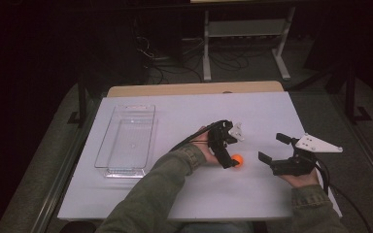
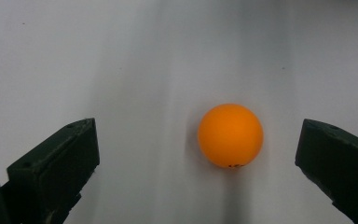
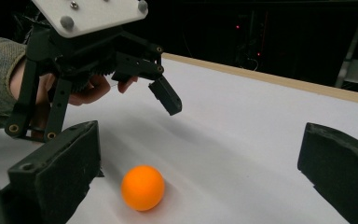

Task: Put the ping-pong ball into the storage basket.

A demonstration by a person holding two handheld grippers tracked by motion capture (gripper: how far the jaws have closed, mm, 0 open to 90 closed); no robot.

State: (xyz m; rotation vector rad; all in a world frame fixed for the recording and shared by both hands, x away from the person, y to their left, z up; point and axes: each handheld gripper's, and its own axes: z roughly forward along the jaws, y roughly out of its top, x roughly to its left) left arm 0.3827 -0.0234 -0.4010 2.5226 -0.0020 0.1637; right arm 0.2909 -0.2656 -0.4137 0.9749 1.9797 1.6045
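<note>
While your right tool (image 1: 273, 147) waits at the near right with its jaws wide apart and nothing between them, keep it where it is, because the grasp belongs to the other hand. Your left tool (image 1: 229, 154) hangs tipped down over the orange ball (image 1: 238, 160), also spread wide and holding nothing. In the left gripper view the ball (image 2: 230, 135) lies on the bare white tabletop (image 1: 252, 111) between the jaws but closer to the right-hand one, touching neither. Shift the tool a little toward that side so the ball sits in the middle of the gap, then lower until the jaw tips bracket its widest part. Close slowly and evenly; a round, light ball will probably squirt away if one jaw arrives first. Farther off to the left, the clear plastic tray (image 1: 151, 127) stands empty, well apart from the ball.
</note>
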